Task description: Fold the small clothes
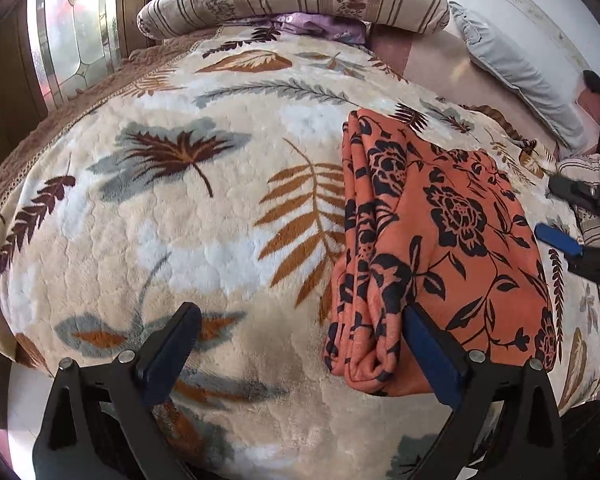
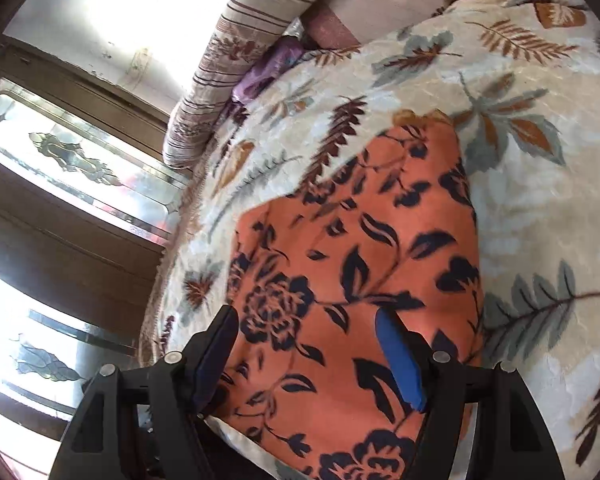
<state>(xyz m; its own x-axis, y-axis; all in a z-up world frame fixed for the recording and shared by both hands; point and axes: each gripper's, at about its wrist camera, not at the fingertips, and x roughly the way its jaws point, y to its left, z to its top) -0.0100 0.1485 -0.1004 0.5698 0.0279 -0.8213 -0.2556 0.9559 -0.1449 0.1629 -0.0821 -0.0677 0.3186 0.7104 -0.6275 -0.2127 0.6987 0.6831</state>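
Blanket [image 1: 180, 240] covers bed; folded orange cloth [image 1: 440, 240] lies on it, long axis running away from you. Your left gripper [image 1: 300, 344] released, cloth at right finger. Your right gripper [image 2: 308, 356] released above cloth, nearer.

- The orange cloth garment with black flowers [image 1: 452, 216] looks soft and matt, a thin knit, folded.
- The cream plush blanket with leaf print [image 1: 172, 216] is fluffy with an embossed surface.
- The left gripper [image 1: 300, 340] is matt black plastic with blue pads and shiny metal pins.
- The striped cloth bolster [image 1: 292, 0] looks woven.
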